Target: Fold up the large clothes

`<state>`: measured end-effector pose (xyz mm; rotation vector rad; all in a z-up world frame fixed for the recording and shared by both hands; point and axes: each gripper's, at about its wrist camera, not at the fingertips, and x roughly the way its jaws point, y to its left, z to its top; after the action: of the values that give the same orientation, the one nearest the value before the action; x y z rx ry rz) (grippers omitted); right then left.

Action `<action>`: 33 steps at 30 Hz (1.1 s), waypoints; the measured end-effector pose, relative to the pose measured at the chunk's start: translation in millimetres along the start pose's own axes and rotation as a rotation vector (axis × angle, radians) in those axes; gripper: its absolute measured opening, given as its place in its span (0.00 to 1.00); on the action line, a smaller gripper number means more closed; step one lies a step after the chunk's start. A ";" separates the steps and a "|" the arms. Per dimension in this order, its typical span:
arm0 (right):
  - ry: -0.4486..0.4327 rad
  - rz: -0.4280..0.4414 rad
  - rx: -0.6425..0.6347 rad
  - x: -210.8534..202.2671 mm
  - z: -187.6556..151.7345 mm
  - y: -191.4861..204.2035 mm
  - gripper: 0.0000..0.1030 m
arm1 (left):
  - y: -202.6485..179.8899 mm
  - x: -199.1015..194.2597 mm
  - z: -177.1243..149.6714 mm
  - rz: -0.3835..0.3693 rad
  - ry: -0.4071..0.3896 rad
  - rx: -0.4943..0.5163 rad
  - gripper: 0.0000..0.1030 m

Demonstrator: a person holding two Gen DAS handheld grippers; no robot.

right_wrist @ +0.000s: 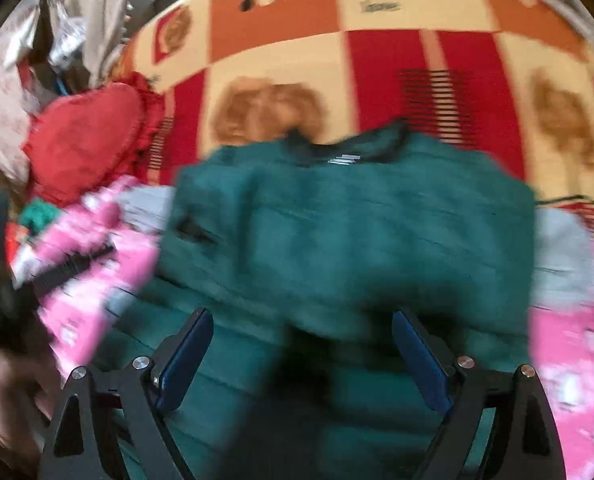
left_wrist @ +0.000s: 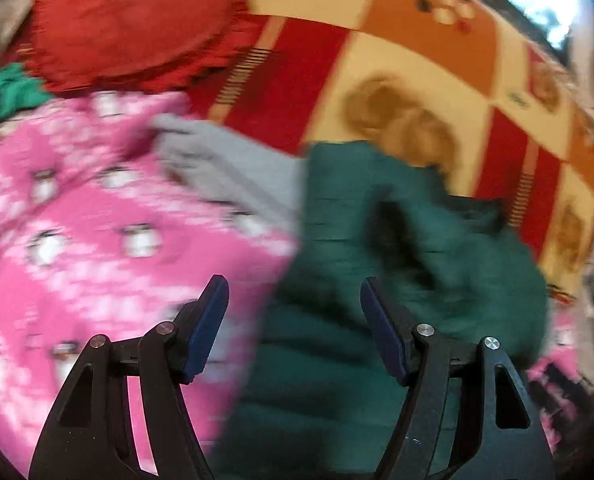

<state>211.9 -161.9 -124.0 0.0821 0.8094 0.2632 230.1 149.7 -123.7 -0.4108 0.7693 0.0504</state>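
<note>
A dark green quilted garment (left_wrist: 377, 240) (right_wrist: 357, 232) lies bunched on a pink penguin-print fabric (left_wrist: 97, 240) (right_wrist: 93, 248), with a grey garment (left_wrist: 233, 168) (right_wrist: 561, 252) under its edges. Its dark collar points away from me in the right wrist view. My left gripper (left_wrist: 293, 282) hovers open over the seam between the pink fabric and the green garment, with nothing pinched. My right gripper (right_wrist: 303, 314) stands wide open just above the green garment; a dark blurred fold lies between its fingers, and the pads are clear of it. Both views are motion-blurred.
Everything rests on a bed with a red, orange and cream checked spread (left_wrist: 397, 60) (right_wrist: 377, 52). A red heart-shaped cushion (left_wrist: 129, 20) (right_wrist: 85, 140) lies at the far left beside a small green cloth (left_wrist: 13, 92). A hand (right_wrist: 1, 380) shows at the left edge. Curtains (right_wrist: 105, 0) hang beyond the bed.
</note>
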 end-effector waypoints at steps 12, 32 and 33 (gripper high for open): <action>0.165 -0.020 0.019 34.1 -46.8 -28.6 0.87 | -81.5 73.4 13.5 -0.267 0.104 0.107 0.67; 0.194 -0.039 -0.017 37.6 -50.1 -22.6 0.89 | -55.0 59.2 11.1 -0.514 0.160 0.133 0.68; 0.194 -0.041 -0.017 38.1 -50.4 -22.7 0.90 | -59.7 52.5 10.2 -0.543 0.152 0.165 0.54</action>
<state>205.1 -175.2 -189.4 0.0244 1.0005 0.2416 286.3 93.2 -132.7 -0.4579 0.7823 -0.5544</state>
